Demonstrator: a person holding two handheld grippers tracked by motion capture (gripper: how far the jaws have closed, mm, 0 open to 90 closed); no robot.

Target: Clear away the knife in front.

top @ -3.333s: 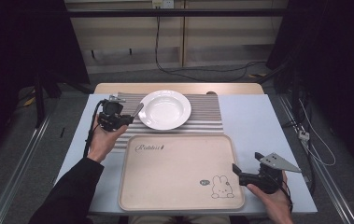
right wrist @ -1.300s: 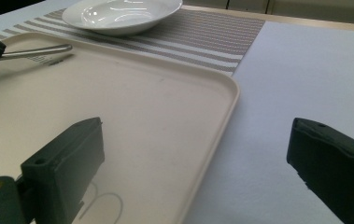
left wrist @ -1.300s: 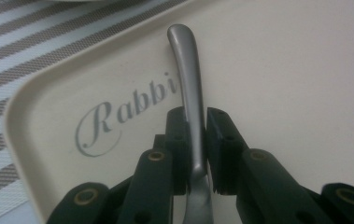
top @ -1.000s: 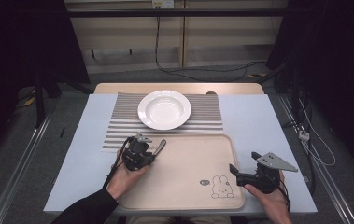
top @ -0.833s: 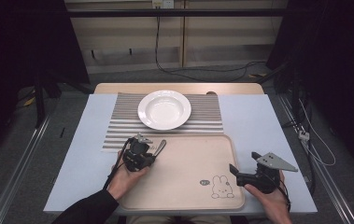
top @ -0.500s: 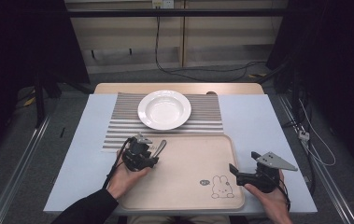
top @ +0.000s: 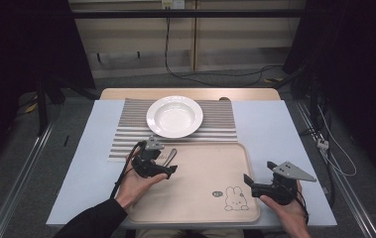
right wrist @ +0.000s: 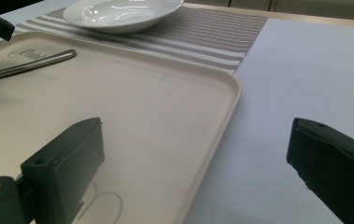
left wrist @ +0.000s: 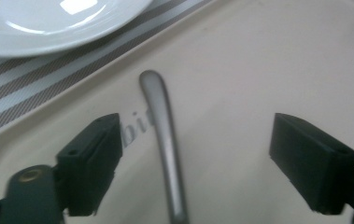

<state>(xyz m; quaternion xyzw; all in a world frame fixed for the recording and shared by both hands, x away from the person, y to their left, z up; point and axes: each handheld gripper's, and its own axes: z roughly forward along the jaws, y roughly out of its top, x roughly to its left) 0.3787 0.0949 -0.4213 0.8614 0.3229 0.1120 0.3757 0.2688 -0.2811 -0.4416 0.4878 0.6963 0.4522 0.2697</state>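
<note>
Beige tray [top: 210,173] with metal utensil [left wrist: 165,140]; white bowl [top: 174,116] bare.

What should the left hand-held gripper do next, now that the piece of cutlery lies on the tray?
Probably lift straight up and away. The left hand-held gripper has just been opening its jaws, and the metal handle lies free between them on the beige tray, touching neither pad. Rising clear should leave it undisturbed.

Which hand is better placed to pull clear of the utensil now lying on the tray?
Left. The left gripper has just been opening; its fingers straddle the metal utensil handle without pressing it. The right gripper sits open at the tray's opposite corner.
</note>
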